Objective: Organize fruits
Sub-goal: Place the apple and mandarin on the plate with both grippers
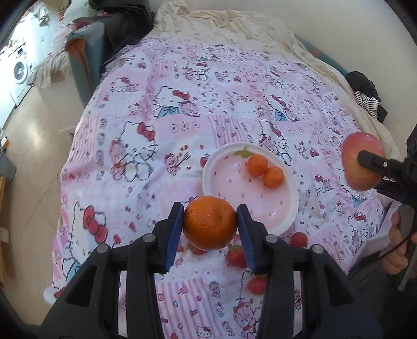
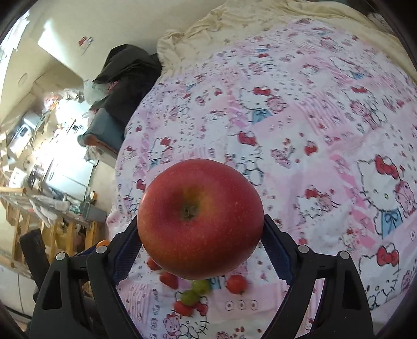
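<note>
Up off the patterned blanket (image 1: 125, 109), an orange (image 1: 209, 223) sits clenched between the blue pads of the left gripper (image 1: 210, 224), just in front of a white plate (image 1: 216, 167) holding two small mandarins (image 1: 264, 169). Meanwhile the right gripper (image 2: 200, 234) grasps a red apple (image 2: 200, 217), jaws spread wide around it, above strawberries (image 2: 169, 280), green grapes (image 2: 195, 292) and a cherry tomato (image 2: 235, 284) lying on the blanket.

A pink and white cartoon-cat bedspread (image 1: 182, 109) covers the bed, with a crumpled cream sheet (image 1: 234, 23) at its far end. Far left, a dark garment (image 2: 127, 70) lies heaped on a grey-blue chair (image 1: 86, 52). A white washing machine (image 1: 19, 70) stands further left on the pale floor (image 1: 34, 167). A striped cloth (image 1: 368, 101) lies at the right edge. Wooden racks (image 2: 52, 229) crowd the near left.
</note>
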A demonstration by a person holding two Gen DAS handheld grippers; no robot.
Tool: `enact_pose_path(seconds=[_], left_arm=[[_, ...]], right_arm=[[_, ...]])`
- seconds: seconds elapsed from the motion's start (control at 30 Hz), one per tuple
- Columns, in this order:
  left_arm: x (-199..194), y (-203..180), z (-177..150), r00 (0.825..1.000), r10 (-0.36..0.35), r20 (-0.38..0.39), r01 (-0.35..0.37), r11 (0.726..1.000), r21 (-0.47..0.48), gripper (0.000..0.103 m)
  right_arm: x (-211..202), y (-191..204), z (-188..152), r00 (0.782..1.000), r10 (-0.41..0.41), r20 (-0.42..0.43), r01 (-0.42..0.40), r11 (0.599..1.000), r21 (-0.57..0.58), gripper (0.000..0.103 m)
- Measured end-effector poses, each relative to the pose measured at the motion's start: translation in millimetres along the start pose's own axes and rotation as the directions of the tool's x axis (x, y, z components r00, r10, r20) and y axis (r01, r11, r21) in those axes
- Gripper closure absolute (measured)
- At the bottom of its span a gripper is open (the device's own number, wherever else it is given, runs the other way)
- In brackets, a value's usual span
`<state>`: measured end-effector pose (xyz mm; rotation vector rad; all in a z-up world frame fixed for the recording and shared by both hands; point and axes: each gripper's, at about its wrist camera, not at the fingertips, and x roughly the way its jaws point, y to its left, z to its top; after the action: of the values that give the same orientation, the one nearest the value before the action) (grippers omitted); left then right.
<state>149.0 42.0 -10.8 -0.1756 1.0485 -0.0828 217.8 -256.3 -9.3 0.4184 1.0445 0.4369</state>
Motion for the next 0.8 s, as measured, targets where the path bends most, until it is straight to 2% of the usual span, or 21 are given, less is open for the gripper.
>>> enact_pose_path(seconds=[0.1, 0.2, 0.4, 0.5, 0.63, 0.8], left_arm=[[11.6, -2.1, 13.9, 1.0, -0.007, -0.016, 0.007, 1.0, -0.003, 0.066], [23.5, -2.2, 29.1, 1.0, 0.001, -0.012, -0.001, 1.0, -0.001, 0.066], [70.4, -5.0, 49.5, 0.996, -0.07, -0.055, 0.068, 0.997, -0.024, 0.066], [100.8, -14.0, 52.5, 0.99, -0.098, -0.101, 0.097, 0.995, -0.016, 0.066], [137.8, -26.1, 59.3, 0.985, -0.094, -0.143, 0.098, 0.995, 0.02, 0.066], [157.9, -32.8, 68.6, 0.981, -0.104, -0.163, 0.111, 0.993, 0.032, 0.065]], right_arm=[[12.8, 7.2, -3.1, 1.0, -0.006, -0.018, 0.006, 0.999, -0.032, 0.014], [31.7, 5.9, -6.8, 0.997, -0.048, -0.063, 0.045, 0.998, -0.042, 0.014], [74.4, 6.8, -13.0, 0.98, -0.118, -0.162, 0.102, 0.989, -0.105, 0.014], [92.7, 8.6, -19.8, 0.969, -0.13, -0.208, 0.104, 0.986, -0.133, 0.014], [113.5, 18.5, -30.7, 0.957, -0.137, -0.256, 0.091, 0.979, -0.184, 0.014], [131.1, 22.6, -35.2, 0.951, -0.142, -0.274, 0.086, 0.975, -0.207, 0.014]])
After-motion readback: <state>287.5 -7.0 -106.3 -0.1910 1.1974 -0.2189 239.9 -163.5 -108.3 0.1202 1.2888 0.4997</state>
